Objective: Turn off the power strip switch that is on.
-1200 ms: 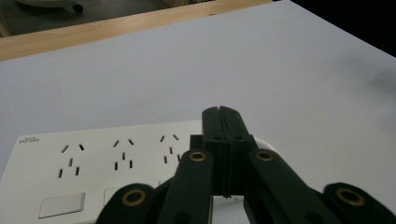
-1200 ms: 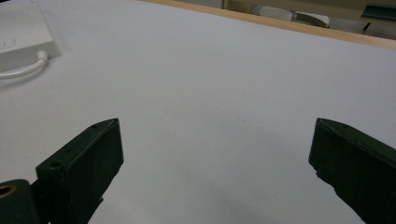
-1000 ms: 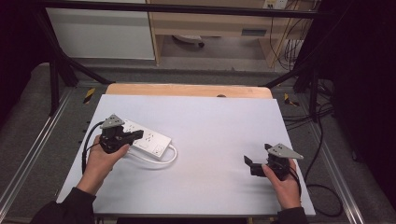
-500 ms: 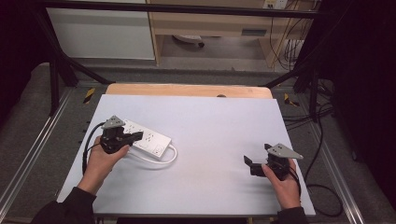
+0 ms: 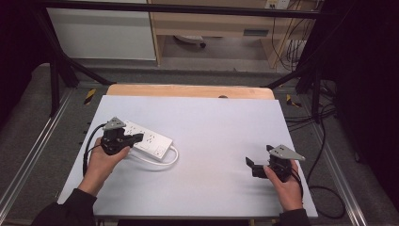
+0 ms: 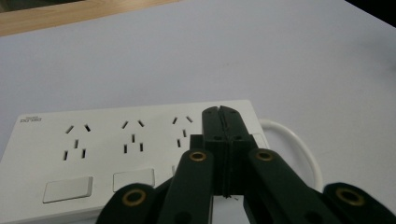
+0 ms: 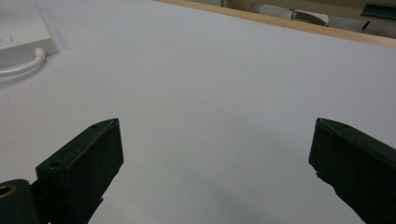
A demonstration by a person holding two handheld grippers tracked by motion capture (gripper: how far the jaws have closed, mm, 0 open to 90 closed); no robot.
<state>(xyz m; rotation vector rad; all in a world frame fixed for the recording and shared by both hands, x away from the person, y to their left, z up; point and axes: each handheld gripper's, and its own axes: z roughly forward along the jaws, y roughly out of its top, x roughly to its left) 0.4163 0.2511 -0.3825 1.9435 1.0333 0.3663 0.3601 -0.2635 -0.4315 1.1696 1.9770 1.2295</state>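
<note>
White power strip [image 5: 149, 140] on pale grey table [image 5: 221, 122], closed left gripper [image 5: 139, 137] over it, right gripper [image 5: 250, 164] open, dark room.

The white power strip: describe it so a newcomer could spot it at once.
Start at the pale grey table with a wooden strip along its far edge, then go to its left half. There the power strip lies flat and slanted, the shut left claw over it. It is a white slab with socket holes, rocker switches along one side and a white cord looping from one end.
</note>
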